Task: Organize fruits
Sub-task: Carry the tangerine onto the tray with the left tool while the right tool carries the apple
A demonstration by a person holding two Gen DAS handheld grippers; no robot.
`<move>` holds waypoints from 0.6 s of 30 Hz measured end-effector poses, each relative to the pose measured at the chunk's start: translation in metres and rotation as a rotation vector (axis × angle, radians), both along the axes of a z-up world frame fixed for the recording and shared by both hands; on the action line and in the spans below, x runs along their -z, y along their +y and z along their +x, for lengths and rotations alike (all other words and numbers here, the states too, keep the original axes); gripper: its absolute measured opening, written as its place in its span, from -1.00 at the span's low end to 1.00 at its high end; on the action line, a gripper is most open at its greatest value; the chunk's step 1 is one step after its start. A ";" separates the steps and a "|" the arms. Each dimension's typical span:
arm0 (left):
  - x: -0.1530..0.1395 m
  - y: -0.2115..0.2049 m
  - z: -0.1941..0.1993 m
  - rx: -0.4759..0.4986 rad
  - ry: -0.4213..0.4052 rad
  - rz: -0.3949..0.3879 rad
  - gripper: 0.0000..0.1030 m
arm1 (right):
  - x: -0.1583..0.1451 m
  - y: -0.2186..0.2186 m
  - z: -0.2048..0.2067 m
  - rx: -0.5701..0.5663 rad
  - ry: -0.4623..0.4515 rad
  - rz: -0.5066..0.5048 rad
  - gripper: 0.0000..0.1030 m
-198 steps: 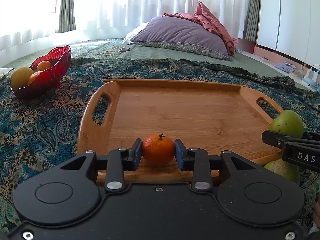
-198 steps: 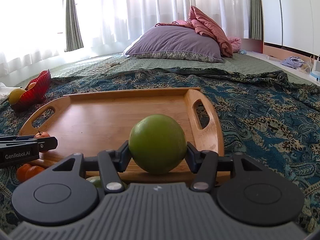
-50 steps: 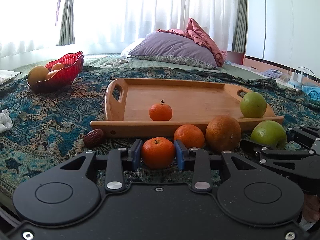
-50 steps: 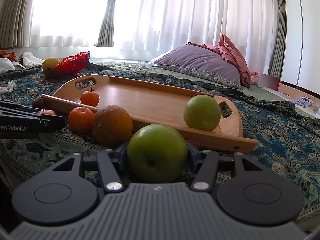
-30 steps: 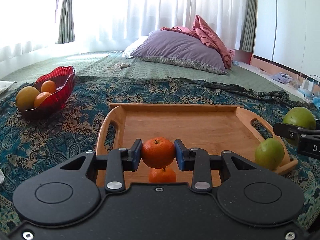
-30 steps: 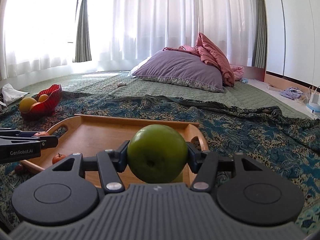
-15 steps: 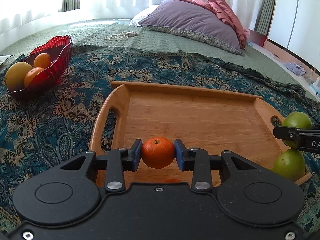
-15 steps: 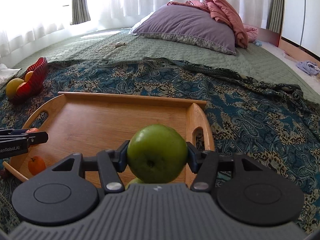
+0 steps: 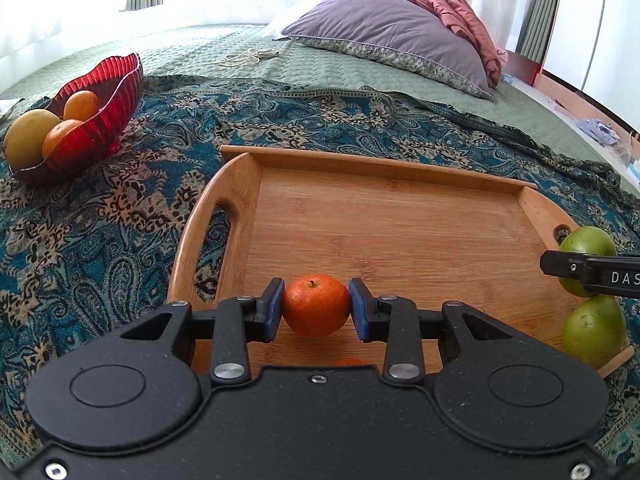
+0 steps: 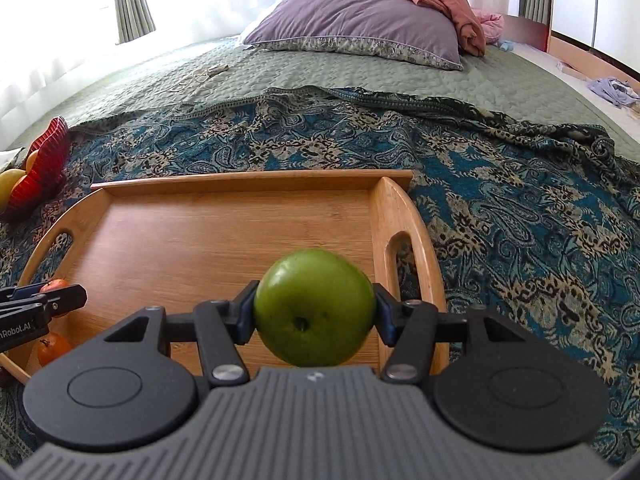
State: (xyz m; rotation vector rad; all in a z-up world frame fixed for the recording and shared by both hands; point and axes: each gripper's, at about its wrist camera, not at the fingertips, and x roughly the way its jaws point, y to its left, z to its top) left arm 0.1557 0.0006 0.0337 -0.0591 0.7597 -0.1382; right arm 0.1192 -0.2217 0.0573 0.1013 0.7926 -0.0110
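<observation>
Since a second ago you have carried both fruits in over the wooden tray (image 9: pixel 392 216), and both cameras now look more steeply down at it; your left gripper (image 9: pixel 316 311) is clenched on a mandarin (image 9: pixel 315 305), blue pads pressed to either side of it, stem end up, over the near left part of the tray floor; a second mandarin (image 10: pixel 54 347) lies on the tray just below and nearer you, mostly hidden behind the gripper body in the left wrist view and plain in the right one. Your right gripper (image 10: pixel 315 312) is grasping a green apple (image 10: pixel 315 307), stem dimple facing the camera, over the near right part of the tray, just inside the right handle (image 10: pixel 402 264); another green apple (image 9: pixel 594 330) sits at the tray's near right corner, under the held one as the left wrist view shows it. Both held fruits are clear of the tray floor, which is bare wood toward the far rim. The tray rests on a blue paisley throw (image 10: pixel 520 216); well off to the left stands a red glass bowl (image 9: pixel 100 96) with oranges and a yellow fruit; beyond lie a green quilt (image 10: pixel 360 76) and a purple pillow (image 9: pixel 384 28).
</observation>
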 end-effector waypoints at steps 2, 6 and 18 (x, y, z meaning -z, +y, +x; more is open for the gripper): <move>0.001 -0.002 0.000 0.000 -0.001 0.008 -0.36 | 0.000 0.000 0.000 0.001 -0.002 -0.011 0.17; 0.003 -0.005 0.000 0.004 0.003 0.012 -0.36 | 0.000 0.000 0.000 -0.009 -0.003 -0.019 0.17; 0.006 -0.007 0.001 0.002 0.000 0.015 -0.36 | 0.012 -0.002 0.004 -0.006 0.028 -0.028 0.18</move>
